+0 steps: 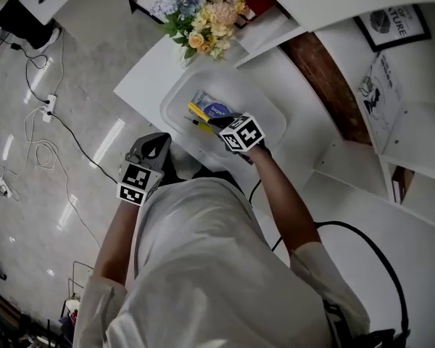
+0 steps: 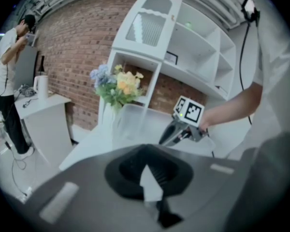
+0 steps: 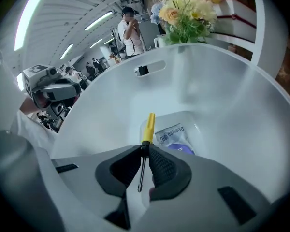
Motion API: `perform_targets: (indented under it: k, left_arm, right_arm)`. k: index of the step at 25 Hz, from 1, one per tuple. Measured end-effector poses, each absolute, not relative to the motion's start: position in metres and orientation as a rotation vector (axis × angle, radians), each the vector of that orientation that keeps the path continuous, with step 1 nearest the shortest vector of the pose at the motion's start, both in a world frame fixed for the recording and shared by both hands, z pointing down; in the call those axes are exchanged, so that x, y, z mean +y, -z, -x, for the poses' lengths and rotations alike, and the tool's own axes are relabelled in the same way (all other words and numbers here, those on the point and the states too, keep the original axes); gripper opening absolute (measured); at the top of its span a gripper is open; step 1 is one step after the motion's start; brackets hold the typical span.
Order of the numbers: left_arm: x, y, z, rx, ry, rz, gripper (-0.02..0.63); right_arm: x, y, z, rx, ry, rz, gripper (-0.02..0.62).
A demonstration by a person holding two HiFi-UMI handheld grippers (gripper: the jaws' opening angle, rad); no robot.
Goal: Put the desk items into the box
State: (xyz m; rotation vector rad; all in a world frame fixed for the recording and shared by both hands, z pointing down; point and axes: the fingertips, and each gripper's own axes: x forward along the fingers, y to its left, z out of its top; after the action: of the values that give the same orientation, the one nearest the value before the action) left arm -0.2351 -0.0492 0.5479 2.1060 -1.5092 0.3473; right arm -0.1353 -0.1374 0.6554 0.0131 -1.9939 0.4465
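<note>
Screwdriver [image 3: 148, 127], yellow-handled, is pinched by its shaft in the right gripper [image 3: 144, 151], low inside the box [image 3: 217, 86] above a packet [image 3: 174, 137]. This looks like the placing step; next, the jaws must spread. The left gripper [image 2: 147, 170] seems closed on a small white piece [image 2: 151, 185].

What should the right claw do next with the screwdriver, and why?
Probably lower slightly and open the right claw: it grips the yellow-handled screwdriver inside the white box, above the packet on its floor.
</note>
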Motion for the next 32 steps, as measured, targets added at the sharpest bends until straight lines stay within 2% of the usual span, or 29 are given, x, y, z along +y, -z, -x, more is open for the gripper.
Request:
perform_targets:
  k: [19,21,24,32]
  left_arm:
    - [-0.046,-0.565,0.247,-1.461,-0.360,-2.060,0.003]
    - [-0.045,-0.566,0.251,-1.467,-0.353,-2.053,0.003]
    - [-0.041,-0.568,0.255,-1.470,-0.351,-2.046,0.003]
    - [-0.043,-0.562,0.254,-1.447,-0.338,-2.100,0.003]
  right_arm:
    - [-0.162,-0.749,0.125,-1.835,-0.450,-0.165,0.048]
    - [-0.164,-0.749,0.125,-1.840,-0.452,-0.176,0.052]
    - [-0.160,-0.743,0.129,-1.860,-0.480,-0.174,0.126]
    - [-0.166,-0.701,0.140,-1.999,-0.441,-0.212,0.126]
